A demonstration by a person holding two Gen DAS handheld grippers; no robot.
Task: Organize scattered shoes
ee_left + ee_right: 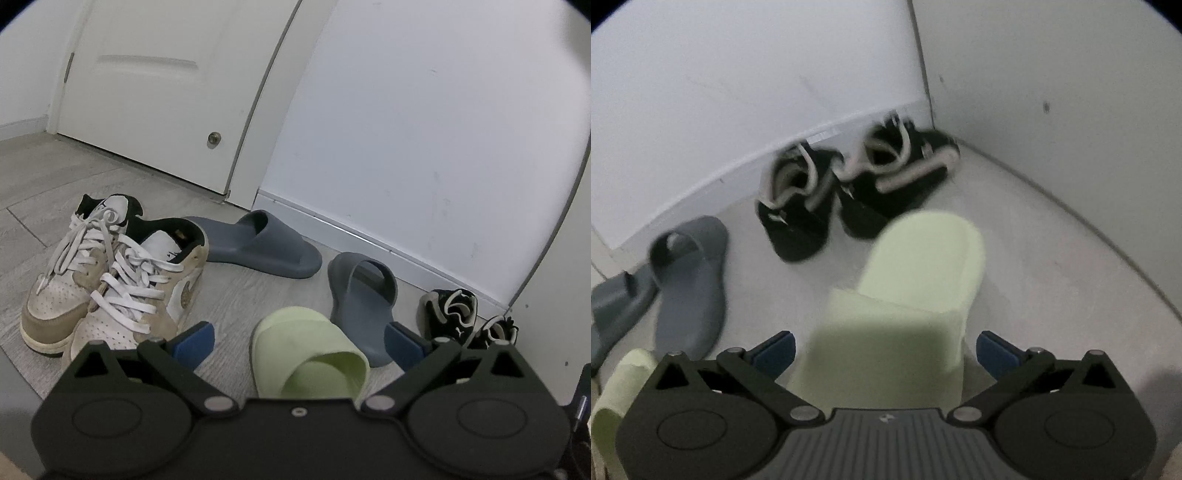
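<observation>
Left wrist view: a pair of white-and-tan laced sneakers (110,273), perforated at the toes, is standing at the left of the frame on a grey wood-grain floor (236,295). Two smooth, moulded grey-blue slides (258,243) are lying at centre, apart and at different angles, near a white baseboard (369,236). A pale green slide (310,354) is lying at lower centre between the blue pads of the left tool (299,341), whose jaws are standing wide and released, not pressing the slide. Small black shoes (447,314) with pale straps are sitting at lower right. A white door (166,92) with a round knob is filling the upper left.

Right wrist view (blurred): the right tool (884,350) is standing released, its pads clear of a second pale green slide (916,288) at centre. The black shoes (849,184) are sitting in the wall corner (923,74) above it.
</observation>
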